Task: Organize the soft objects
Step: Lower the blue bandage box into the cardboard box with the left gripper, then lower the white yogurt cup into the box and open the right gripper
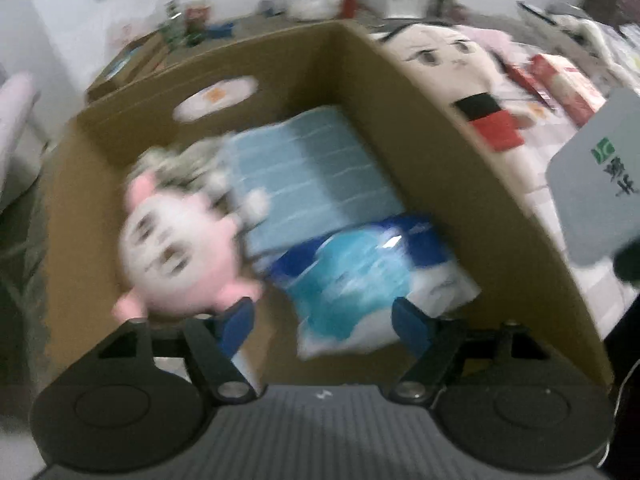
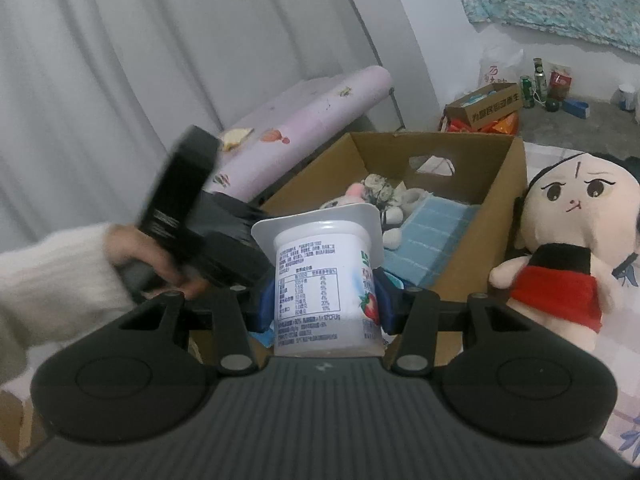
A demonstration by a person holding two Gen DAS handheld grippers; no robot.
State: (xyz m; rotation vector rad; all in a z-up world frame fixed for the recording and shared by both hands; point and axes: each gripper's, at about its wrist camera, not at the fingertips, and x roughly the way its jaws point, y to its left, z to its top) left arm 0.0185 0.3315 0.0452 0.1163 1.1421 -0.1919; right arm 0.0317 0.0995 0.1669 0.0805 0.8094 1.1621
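A brown cardboard box (image 1: 420, 128) holds a pink plush toy (image 1: 176, 248), a folded light blue cloth (image 1: 312, 176) and a blue plastic packet (image 1: 360, 276). My left gripper (image 1: 322, 320) is open and empty, hovering over the box's near end. My right gripper (image 2: 326, 300) is shut on a white yoghurt cup (image 2: 326, 280) with a strawberry print, held in front of the box (image 2: 496, 184). A doll with a black and red outfit (image 2: 572, 240) sits outside the box to its right; it also shows in the left wrist view (image 1: 460, 76).
A pink rolled mat (image 2: 304, 120) lies left of the box. A smaller carton of snacks (image 2: 484, 108), bottles and cans (image 2: 540, 80) stand by the far wall. A red and white packet (image 1: 560, 84) lies on the patterned bedsheet (image 1: 552, 136).
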